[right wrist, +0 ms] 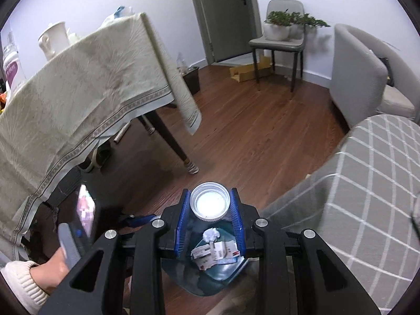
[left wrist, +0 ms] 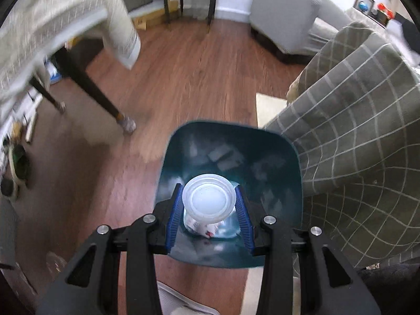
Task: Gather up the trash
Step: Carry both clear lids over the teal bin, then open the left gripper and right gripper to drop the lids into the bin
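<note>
In the left wrist view my left gripper (left wrist: 209,207) is shut on a clear plastic cup with a lid (left wrist: 208,199), held over the open mouth of a teal trash bin (left wrist: 286,183) on the wood floor. Paper scraps (left wrist: 207,229) lie in the bin's bottom. In the right wrist view my right gripper (right wrist: 210,211) is shut on a round silvery jar lid (right wrist: 210,202), above and just behind the same teal bin (right wrist: 223,275), which holds crumpled paper and torn labels (right wrist: 214,249).
A table with a beige cloth (right wrist: 78,92) and dark legs (right wrist: 170,141) stands to the left. A checked grey sofa (right wrist: 367,183) is at the right, touching the bin. A grey chair with plants (right wrist: 281,39) and cardboard (right wrist: 246,72) stand far back.
</note>
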Demonstrator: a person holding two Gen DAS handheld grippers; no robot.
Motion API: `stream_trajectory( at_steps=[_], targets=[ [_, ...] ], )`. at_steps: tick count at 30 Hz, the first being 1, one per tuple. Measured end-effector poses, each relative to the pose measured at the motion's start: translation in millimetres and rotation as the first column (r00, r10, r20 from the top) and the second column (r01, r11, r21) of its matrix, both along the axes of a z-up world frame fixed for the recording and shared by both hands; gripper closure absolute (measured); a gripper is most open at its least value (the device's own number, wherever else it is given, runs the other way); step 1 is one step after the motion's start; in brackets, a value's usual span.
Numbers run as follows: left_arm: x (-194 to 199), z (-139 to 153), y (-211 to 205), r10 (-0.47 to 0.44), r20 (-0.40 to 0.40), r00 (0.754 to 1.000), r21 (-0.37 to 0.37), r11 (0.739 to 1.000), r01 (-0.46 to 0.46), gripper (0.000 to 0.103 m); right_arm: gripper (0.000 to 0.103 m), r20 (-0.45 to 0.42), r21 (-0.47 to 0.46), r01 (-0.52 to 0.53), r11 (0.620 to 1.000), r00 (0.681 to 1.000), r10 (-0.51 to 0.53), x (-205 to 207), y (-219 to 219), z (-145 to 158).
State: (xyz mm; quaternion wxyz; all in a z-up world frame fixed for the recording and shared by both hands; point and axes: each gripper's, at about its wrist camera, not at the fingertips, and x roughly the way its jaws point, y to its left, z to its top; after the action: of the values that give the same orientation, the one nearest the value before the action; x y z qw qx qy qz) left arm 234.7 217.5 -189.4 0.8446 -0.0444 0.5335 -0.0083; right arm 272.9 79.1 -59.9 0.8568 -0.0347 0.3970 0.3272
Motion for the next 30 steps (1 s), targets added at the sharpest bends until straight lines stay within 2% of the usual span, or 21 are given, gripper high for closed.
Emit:
stream_trajectory(
  at_steps=[5,12,14,15,22,30],
  targets=[
    [-4.1,-30.7,8.8,-0.009,-0.090,0.996,0.004,1.000,0.009,0.061,0.072,-0.014,-0.023,-0.032,0.999,0.999,0.031,-1.4,15.9,-7.1],
    [-9.3,-52.8,11.5,-0.023,-0.152,0.988,-0.005,1.000,0.022,0.060,0.072,-0.089,-0.047,-0.052,0.998,0.995,0.048,5.1,31.9,-31.8],
    [-8.3,-54.9,10.6,-0.030,-0.164,0.986,-0.010,1.000,0.028,0.052,0.072,-0.107,-0.056,-0.057,0.997,0.993,0.050,6.3,36.3,-39.2],
    [-8.1,-54.6,10.2,-0.032,-0.163,0.986,-0.006,0.999,0.031,0.049,0.072,-0.119,-0.064,-0.062,0.996,0.991,0.054,6.9,38.4,-44.4],
    [-11.5,-43.4,13.8,-0.033,-0.127,0.991,0.004,0.999,0.034,0.044,0.072,-0.179,-0.087,-0.066,0.994,0.983,0.049,12.9,46.9,-67.2],
    [-17.0,-10.4,25.8,-0.009,-0.041,0.999,-0.014,1.000,0.008,0.040,0.073,-0.220,-0.136,-0.068,0.988,0.975,0.037,23.4,62.3,-94.7]
  ],
)
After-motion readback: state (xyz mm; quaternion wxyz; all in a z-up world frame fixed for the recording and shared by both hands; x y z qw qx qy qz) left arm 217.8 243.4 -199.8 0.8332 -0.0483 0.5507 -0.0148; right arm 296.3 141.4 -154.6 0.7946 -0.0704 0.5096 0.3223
